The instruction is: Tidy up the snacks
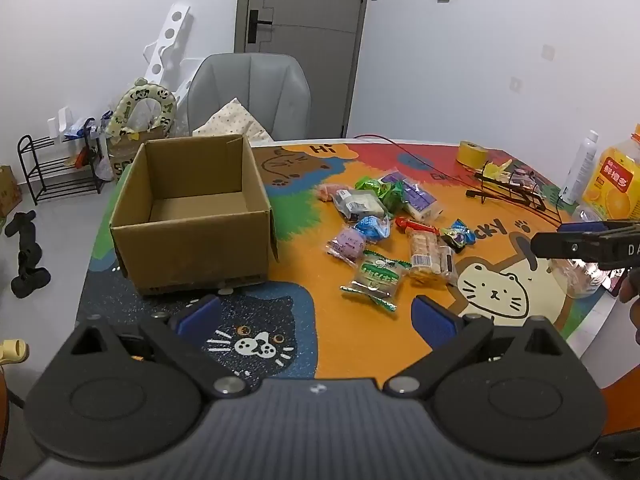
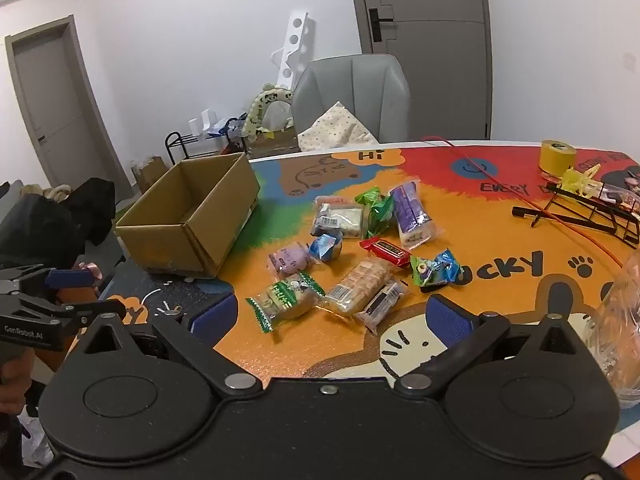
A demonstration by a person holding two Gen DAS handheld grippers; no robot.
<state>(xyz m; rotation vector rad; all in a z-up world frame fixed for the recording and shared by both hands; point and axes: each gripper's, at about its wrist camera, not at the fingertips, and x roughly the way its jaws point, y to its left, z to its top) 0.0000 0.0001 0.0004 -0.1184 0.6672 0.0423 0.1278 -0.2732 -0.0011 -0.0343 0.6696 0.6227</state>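
Note:
An empty open cardboard box [image 1: 192,216] [image 2: 192,216] stands on the left of the colourful cartoon table mat [image 1: 304,264]. To its right lies a loose pile of wrapped snacks: a green-and-white cake pack [image 1: 376,278] [image 2: 286,298], a clear cracker pack [image 1: 426,256] [image 2: 358,286], a purple pack [image 2: 410,214], a red bar [image 2: 384,250] and several more. My left gripper [image 1: 316,318] hovers open over the mat's near edge, just short of the pile. My right gripper [image 2: 332,314] is open too, with nothing between its fingers, near the green cake pack.
A yellow tape roll [image 1: 472,154] [image 2: 557,156], a black wire rack [image 2: 592,212] and a red cable [image 2: 576,228] lie at the far right. An orange juice bottle [image 1: 614,184] and white bottle [image 1: 580,168] stand at the right edge. A grey chair [image 1: 248,96] is behind the table.

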